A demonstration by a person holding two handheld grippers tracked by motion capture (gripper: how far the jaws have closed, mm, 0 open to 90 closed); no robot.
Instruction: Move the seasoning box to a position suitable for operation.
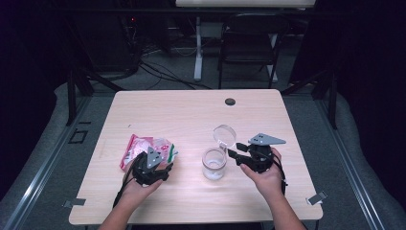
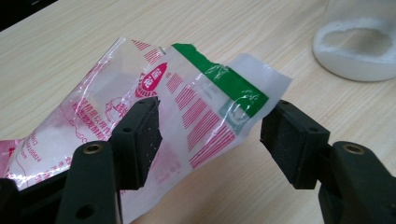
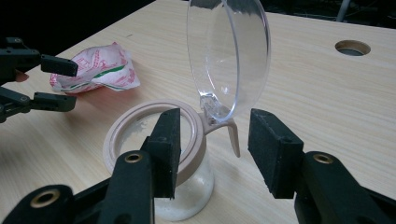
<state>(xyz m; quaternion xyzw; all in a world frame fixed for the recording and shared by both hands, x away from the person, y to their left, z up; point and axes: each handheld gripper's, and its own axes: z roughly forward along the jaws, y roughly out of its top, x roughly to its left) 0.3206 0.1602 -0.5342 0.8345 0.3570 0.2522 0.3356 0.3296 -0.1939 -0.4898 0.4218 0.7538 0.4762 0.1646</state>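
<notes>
- From the high view, I hold my left gripper [image 1: 152, 165] over the near end of a red, white and green plastic packet [image 1: 141, 148] that lies on the left half of the pale wooden worktop [image 1: 191, 115]. My right gripper [image 1: 239, 155] sits just right of a small clear jar [image 1: 214, 164] with white powder in its bottom, near the middle of the worktop. The jar's clear hinged lid [image 1: 224, 135] stands open on the far side.
- In the left gripper view, my jaws are spread and the packet [image 2: 187, 102] runs between them, its torn green-edged corner raised off the worktop. The left pad [image 2: 140, 140] lies against the film while the right pad stands just clear of the corner, so nothing is pinched. The jar [image 2: 355, 46] stands at the upper right.
- In the right gripper view, my jaws stand spread on either side of the jar's [image 3: 182, 196] pinkish rim and the lid's hinge tab, and I cannot tell if either pad touches. The lid [image 3: 229, 51] is tilted upright above them. The packet [image 3: 98, 67] lies well beyond, by my left gripper [image 3: 67, 84].
</notes>
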